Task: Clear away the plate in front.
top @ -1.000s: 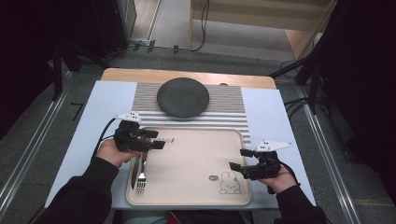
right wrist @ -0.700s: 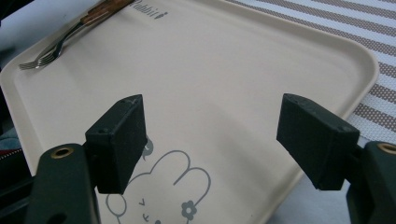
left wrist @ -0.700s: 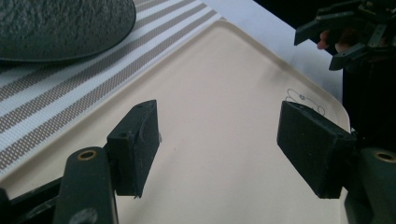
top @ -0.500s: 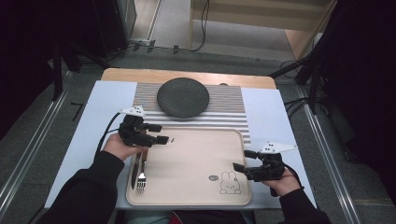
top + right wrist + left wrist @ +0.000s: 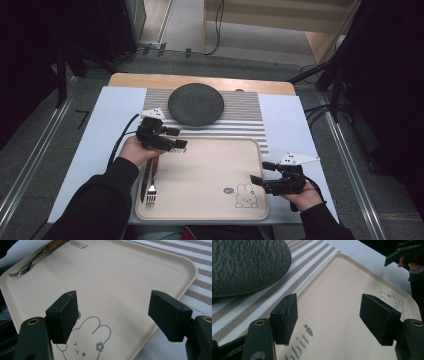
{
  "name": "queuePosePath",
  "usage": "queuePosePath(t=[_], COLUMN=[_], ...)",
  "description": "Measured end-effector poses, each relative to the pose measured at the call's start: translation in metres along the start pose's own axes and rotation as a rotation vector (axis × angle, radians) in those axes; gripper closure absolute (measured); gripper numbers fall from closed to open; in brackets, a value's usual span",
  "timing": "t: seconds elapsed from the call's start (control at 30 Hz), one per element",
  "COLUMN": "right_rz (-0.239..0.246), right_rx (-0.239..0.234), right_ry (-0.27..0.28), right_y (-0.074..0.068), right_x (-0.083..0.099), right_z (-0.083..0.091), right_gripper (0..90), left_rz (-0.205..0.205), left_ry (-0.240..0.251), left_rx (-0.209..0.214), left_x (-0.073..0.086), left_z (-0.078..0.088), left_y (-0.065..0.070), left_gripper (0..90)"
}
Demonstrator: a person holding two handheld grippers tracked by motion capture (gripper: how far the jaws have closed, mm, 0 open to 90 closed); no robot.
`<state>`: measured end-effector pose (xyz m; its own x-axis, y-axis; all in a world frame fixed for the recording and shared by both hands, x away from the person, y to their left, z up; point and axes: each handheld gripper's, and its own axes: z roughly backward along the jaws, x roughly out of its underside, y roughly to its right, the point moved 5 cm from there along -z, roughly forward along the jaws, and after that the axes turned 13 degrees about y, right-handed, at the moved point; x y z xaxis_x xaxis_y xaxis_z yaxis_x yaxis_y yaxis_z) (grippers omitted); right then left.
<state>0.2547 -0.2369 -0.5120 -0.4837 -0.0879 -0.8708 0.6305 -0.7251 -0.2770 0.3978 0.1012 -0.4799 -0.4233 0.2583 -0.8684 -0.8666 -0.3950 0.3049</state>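
The left tool (image 5: pixel 172 141) has moved from beside the silver fork with its wooden handle (image 5: pixel 151 186), which lies along the left edge of the beige rabbit-print plastic tray (image 5: pixel 210 170), toward the tray's far corner. Its jaws stand wide and empty, so the fork looks placed. The right tool (image 5: pixel 260 179), also wide and empty, hovers over the tray's right edge. A dark round stone plate (image 5: pixel 196 104) sits on the striped mat (image 5: pixel 245 112) beyond, obstructing nothing.

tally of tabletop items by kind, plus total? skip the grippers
Tray: 1
Plate: 1
Striped placemat: 1
Fork: 1
Knife, beside the fork on the tray's left edge: 1
Total: 5
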Motion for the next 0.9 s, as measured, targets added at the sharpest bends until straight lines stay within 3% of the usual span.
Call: queuePosePath(t=[0.13, 0.23, 0.4, 0.63, 0.8, 0.9], right_rz=[0.002, -0.003, -0.005, -0.006, -0.005, -0.005], right_rx=[0.005, 0.003, 0.0, -0.001, -0.003, -0.003], right_ry=[-0.002, -0.002, 0.002, 0.006, 0.008, 0.008], right_y=[0.001, 0.001, 0.001, 0.002, 0.001, 0.001], right_x=[0.0, 0.0, -0.001, -0.002, -0.003, -0.003], right_z=[0.001, 0.0, -0.001, -0.002, -0.002, -0.002], right_gripper=[22.5, 22.5, 22.5, 22.5, 22.5, 22.5], left_rz=[-0.023, -0.08, -0.142, -0.192, -0.195, -0.179], left_ry=[0.002, 0.0, -0.013, -0.034, -0.035, -0.062], left_rx=[0.008, -0.009, 0.016, 0.043, 0.026, 0.022], left_x=[-0.007, -0.01, -0.016, -0.024, -0.035, -0.039], left_z=[-0.004, -0.008, -0.015, -0.024, -0.031, -0.036], left_y=[-0.005, -0.007, -0.01, -0.016, -0.024, -0.03], left_gripper=[31.2, 33.6, 33.5, 33.5, 33.6, 33.6])
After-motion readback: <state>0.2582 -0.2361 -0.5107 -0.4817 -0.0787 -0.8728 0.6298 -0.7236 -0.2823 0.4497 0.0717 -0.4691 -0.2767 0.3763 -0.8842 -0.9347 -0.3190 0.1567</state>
